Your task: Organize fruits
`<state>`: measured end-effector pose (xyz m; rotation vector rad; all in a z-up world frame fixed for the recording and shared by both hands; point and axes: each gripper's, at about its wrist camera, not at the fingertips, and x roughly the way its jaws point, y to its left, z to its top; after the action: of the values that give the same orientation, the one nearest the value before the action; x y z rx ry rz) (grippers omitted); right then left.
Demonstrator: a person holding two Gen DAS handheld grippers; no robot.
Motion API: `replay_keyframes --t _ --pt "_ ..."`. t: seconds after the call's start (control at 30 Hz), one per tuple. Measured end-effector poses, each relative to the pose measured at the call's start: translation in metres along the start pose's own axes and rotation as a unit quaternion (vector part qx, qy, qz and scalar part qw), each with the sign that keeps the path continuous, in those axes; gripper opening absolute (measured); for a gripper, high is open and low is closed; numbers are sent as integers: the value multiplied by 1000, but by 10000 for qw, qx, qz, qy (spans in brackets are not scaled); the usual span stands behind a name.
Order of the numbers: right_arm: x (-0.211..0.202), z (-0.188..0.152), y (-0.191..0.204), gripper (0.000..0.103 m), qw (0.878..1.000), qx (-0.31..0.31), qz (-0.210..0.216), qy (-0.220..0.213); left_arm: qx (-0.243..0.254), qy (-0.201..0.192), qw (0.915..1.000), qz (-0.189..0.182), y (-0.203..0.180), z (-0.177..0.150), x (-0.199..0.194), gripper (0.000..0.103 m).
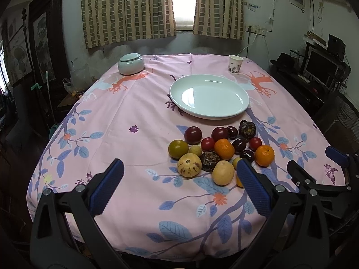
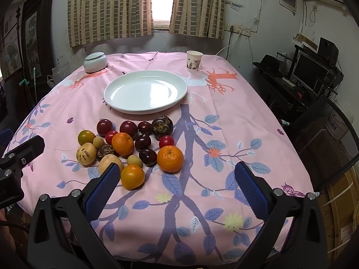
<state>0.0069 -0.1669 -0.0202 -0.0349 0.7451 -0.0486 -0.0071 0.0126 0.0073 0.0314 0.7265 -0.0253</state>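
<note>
Pink tablecloth w/ blue leaves, white plate – orange mandarin, dark-red plum.

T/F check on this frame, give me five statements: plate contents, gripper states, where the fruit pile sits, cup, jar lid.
1. The white plate holds no fruit. True.
2. The left gripper is shut on an orange. False: its jaws stand wide apart and hold nothing.
3. The fruit pile lies on the tablecloth, on the near side of the plate. True.
4. The paper cup lies tipped on its side. False: it stands upright near the far edge of the table.
5. The right gripper is open and empty, and the pale green jar has its lid on. True.
</note>
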Motion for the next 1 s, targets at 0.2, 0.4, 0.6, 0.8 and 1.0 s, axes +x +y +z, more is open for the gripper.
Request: replay_keyframes --t 0.2,0.4,0.6,0.8,1.0 --pt "0 0 0 102 10000 -1 -2 7 -39 30 10000 22 3 -1 3 101" --pt "1 0 0 102 10000 -6 -2 14 -56 59 10000 34 3 -2 5 101" --pt "2 -2 3 102 10000 -9 -14 26 -99 66 9999 56 5 -4 5 101" --pt "2 -3 3 102 10000 -22 -18 38 -104 72 9999 59 5 -5 5 101" --pt "2 -4 4 102 10000 -28 -17 43 -112 83 9999 61 6 -4 6 101"
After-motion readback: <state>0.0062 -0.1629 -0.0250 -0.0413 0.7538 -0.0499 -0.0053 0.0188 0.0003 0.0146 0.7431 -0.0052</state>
